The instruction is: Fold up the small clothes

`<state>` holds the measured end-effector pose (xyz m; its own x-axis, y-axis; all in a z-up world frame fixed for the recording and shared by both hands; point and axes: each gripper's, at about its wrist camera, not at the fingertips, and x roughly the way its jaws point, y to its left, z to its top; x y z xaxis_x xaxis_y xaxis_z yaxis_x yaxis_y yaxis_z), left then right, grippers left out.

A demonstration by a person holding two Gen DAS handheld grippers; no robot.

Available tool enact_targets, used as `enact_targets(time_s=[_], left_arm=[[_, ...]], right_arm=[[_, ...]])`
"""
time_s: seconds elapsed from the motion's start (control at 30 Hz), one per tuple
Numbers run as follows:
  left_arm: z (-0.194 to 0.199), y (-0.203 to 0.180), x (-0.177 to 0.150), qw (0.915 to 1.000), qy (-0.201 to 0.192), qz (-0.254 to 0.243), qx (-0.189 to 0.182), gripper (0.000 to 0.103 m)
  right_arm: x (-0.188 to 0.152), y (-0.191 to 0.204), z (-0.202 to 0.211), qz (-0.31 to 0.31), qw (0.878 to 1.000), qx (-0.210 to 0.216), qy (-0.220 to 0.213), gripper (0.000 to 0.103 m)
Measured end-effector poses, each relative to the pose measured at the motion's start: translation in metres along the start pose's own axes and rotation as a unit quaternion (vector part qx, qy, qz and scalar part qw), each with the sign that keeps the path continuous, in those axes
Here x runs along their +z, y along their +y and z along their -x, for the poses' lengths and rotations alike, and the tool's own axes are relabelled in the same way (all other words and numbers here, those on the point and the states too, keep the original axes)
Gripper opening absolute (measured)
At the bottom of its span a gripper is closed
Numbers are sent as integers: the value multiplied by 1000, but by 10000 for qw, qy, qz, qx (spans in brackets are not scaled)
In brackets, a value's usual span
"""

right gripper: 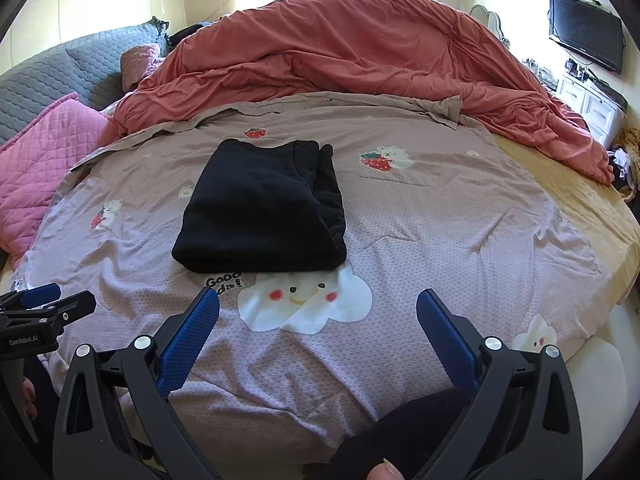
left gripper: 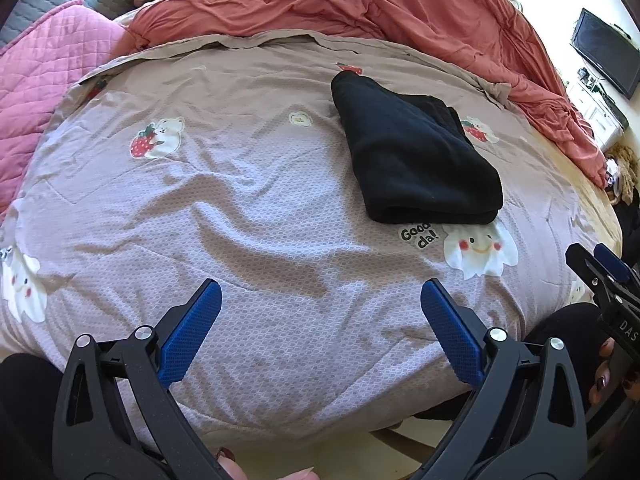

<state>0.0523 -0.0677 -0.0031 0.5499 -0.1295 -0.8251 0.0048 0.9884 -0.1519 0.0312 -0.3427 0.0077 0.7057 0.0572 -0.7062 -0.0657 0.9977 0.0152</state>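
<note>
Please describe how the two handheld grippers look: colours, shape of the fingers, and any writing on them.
The left gripper and right gripper match: black plastic arms with triangular cut-outs, silver round rivets, and flat blue textured finger pads. The left gripper's body bears white "GenRobot.AI" lettering; the right one shows "DAS". The fingernails are painted dark.

Each gripper, the left gripper (left gripper: 320, 320) and the right gripper (right gripper: 318, 316), has black plastic arms with triangular cut-outs, silver round screws and blue textured pads (left gripper: 192, 332), one body carries white "GenRobot.AI" lettering, and the person's fingernails (left gripper: 604, 372) wear dark polish.
</note>
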Motion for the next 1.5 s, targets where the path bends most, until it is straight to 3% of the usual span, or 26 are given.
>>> enact_targets(time_s=[1.5], left_arm=[[3, 2, 2, 9996, -58, -10, 276, 94]], right_arm=[[0, -5, 0, 27, 10000, -72, 3, 98]])
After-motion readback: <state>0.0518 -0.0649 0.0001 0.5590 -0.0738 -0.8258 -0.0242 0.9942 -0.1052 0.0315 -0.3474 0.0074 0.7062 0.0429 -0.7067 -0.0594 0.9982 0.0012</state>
